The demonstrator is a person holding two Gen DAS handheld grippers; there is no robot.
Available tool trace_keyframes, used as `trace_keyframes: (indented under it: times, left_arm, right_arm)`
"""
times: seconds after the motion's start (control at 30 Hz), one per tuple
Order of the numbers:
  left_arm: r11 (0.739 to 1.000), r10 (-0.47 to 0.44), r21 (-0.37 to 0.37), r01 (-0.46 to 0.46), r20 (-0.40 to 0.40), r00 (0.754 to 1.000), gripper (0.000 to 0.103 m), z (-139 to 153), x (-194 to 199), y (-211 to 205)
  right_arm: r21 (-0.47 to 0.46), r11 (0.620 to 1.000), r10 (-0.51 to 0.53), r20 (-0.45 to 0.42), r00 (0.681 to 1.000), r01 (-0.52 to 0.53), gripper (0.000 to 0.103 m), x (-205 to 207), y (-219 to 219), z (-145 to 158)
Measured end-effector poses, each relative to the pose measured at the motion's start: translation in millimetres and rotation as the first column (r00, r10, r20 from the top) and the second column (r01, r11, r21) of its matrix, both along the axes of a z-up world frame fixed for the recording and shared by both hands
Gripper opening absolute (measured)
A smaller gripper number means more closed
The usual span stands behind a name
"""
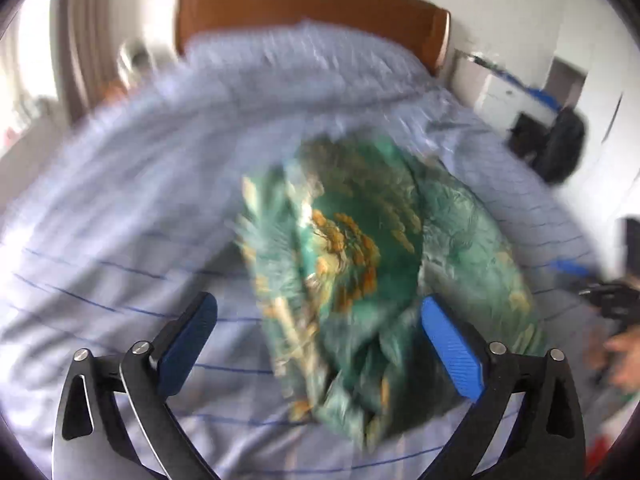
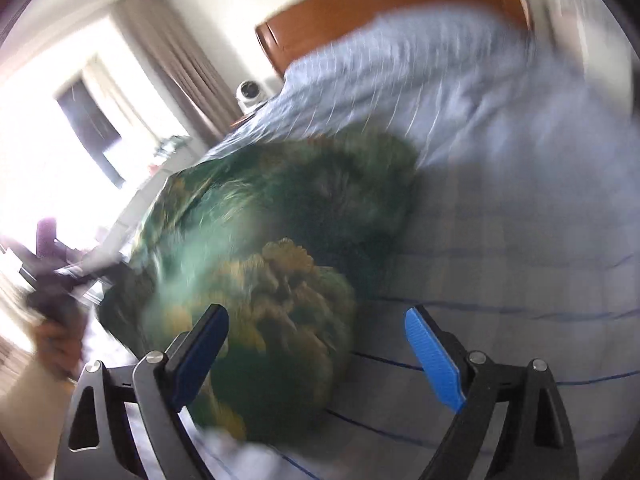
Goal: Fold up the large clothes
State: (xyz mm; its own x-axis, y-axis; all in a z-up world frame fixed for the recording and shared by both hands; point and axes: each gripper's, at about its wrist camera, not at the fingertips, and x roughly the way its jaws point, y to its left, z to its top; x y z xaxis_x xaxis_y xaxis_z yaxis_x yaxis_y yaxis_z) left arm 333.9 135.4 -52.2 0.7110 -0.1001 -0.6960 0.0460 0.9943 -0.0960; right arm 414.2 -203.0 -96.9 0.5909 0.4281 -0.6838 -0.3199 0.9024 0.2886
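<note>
While crumpled, green garment (image 1: 360, 264) mid-bed (image 1: 120, 200).

No text, label, brand, number or sign can be read in either view, because both are blurred, also on the crumpled green garment with yellow flower print (image 1: 360, 264) and the pale blue striped bed sheet (image 1: 120, 208).

Bed (image 1: 120, 208) wearing a pale blue sheet with thin dark lines, brown headboard (image 1: 312, 4) standing at its far end, crumpled green floral garment (image 1: 360, 264) lying in a heap directly on the sheet
</note>
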Motion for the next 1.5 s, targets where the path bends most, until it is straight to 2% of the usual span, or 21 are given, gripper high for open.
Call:
trace_keyframes:
  times: [0.03, 0.1, 0.2, 0.23, 0.33, 0.43, 0.53, 0.6, 0.67, 0.73, 0.8, 0.93, 1.13, 1.23, 1.37, 1.5]
  left_arm:
    - [0.999, 0.020, 0.035, -0.021, 0.039, 0.999, 0.102, 12, -19, -8]
    - [0.998, 0.040, 0.040, -0.043, 0.079, 0.996, 0.102, 27, -37, -13]
    - [0.993, 0.088, 0.068, -0.100, 0.159, 0.983, 0.102, 49, -64, -31]
    - [0.990, 0.098, 0.082, -0.114, 0.178, 0.979, 0.102, 54, -54, -45]
    - [0.974, 0.128, 0.149, -0.172, 0.269, 0.955, 0.102, 72, -60, -69]
    - [0.960, 0.138, 0.184, -0.212, 0.350, 0.927, 0.103, 92, -89, -79]
    - [0.936, 0.174, 0.213, -0.279, 0.409, 0.896, 0.103, 103, -117, -96]
    - [0.929, 0.213, 0.201, -0.312, 0.398, 0.892, 0.103, 100, -130, -100]
    - [0.955, 0.189, 0.149, -0.255, 0.355, 0.916, 0.103, 93, -147, -105]
    - [0.971, 0.159, 0.124, -0.205, 0.304, 0.939, 0.103, 81, -165, -112]
    - [0.975, 0.146, 0.121, -0.185, 0.274, 0.951, 0.103, 68, -177, -117]
    - [0.985, 0.093, 0.127, -0.120, 0.199, 0.975, 0.103, 50, -209, -123]
    - [0.986, 0.120, 0.092, -0.138, 0.181, 0.976, 0.103, 57, -248, -115]
    - [0.984, 0.145, 0.075, -0.160, 0.170, 0.975, 0.103, 62, -253, -115]
    - [0.981, 0.165, 0.075, -0.177, 0.146, 0.975, 0.103, 59, -250, -117]
    - [0.981, 0.161, 0.087, -0.173, 0.128, 0.979, 0.103, 50, -246, -122]
  right_arm:
    - [-0.079, 0.996, -0.027, 0.050, 0.998, 0.031, 0.092, -15, 1, 12]
    - [-0.179, 0.979, -0.072, 0.120, 0.990, 0.093, 0.092, -40, 1, 31]
    - [-0.242, 0.955, -0.116, 0.227, 0.967, 0.172, 0.092, -91, 0, 60]
    - [-0.243, 0.951, -0.127, 0.265, 0.956, 0.193, 0.092, -103, 1, 70]
    - [-0.206, 0.946, -0.175, 0.333, 0.927, 0.252, 0.092, -136, -10, 84]
    - [-0.194, 0.939, -0.218, 0.307, 0.926, 0.285, 0.092, -151, -10, 94]
    - [-0.208, 0.937, -0.208, 0.320, 0.924, 0.282, 0.092, -165, -4, 98]
    - [-0.189, 0.942, -0.201, 0.339, 0.919, 0.276, 0.092, -185, 0, 105]
    - [-0.201, 0.943, -0.189, 0.338, 0.922, 0.267, 0.092, -201, 6, 107]
    - [-0.278, 0.929, -0.159, 0.292, 0.943, 0.243, 0.092, -216, 18, 100]
    - [-0.313, 0.924, -0.141, 0.252, 0.957, 0.219, 0.092, -231, 23, 90]
    - [-0.314, 0.930, -0.129, 0.212, 0.969, 0.193, 0.092, -268, 28, 76]
    - [-0.302, 0.941, -0.110, 0.144, 0.983, 0.149, 0.092, -289, 36, 81]
    - [-0.303, 0.936, -0.132, 0.168, 0.977, 0.178, 0.092, -294, 39, 90]
    - [-0.349, 0.898, -0.195, 0.228, 0.954, 0.267, 0.092, -300, 42, 103]
    - [-0.349, 0.881, -0.241, 0.247, 0.938, 0.319, 0.092, -302, 37, 106]
